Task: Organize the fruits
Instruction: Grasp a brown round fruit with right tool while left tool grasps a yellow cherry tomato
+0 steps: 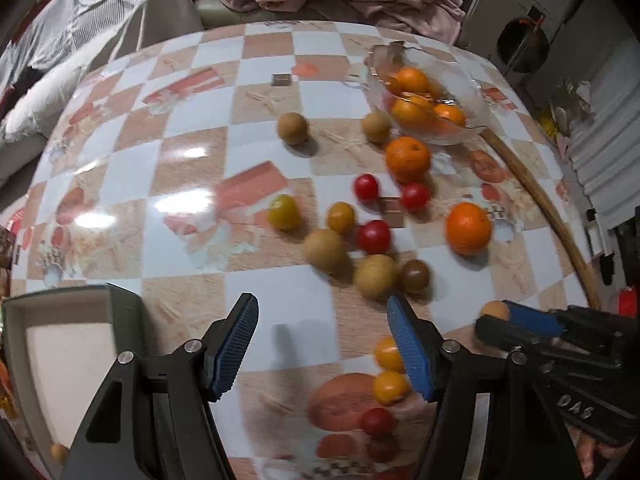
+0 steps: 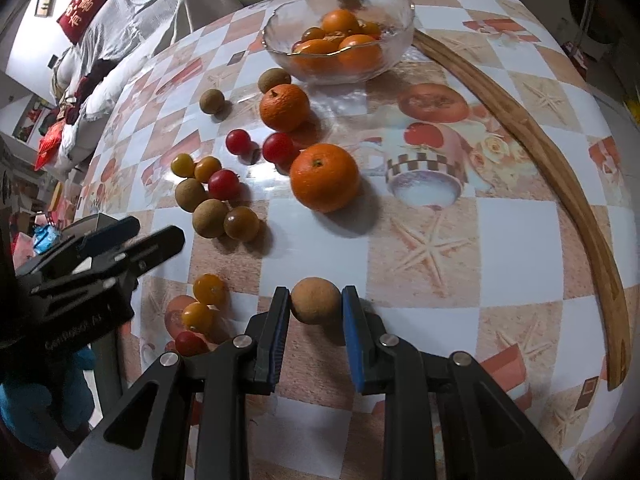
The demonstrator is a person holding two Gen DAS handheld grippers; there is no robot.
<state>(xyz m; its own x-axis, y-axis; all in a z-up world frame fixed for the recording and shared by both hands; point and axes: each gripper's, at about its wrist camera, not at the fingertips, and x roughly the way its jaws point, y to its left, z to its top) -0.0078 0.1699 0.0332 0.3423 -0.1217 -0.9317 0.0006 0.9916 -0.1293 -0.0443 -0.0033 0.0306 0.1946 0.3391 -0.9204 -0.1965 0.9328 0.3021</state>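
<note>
Checkered tablecloth desk, fruit scattered mid-desk, glass bowl [image 2: 340, 46] at the far edge.
Your right gripper [image 2: 316, 304] brackets a brown longan [image 2: 315, 300] near the front edge; jaws look just touching its sides, full squeeze not confirmed. It looks light, with a thin brittle shell that may roll, so pinch it at its widest part, gently. Your left gripper [image 1: 322, 346] hangs spread wide, empty, beside small yellow tomatoes [image 1: 390, 372].
</note>
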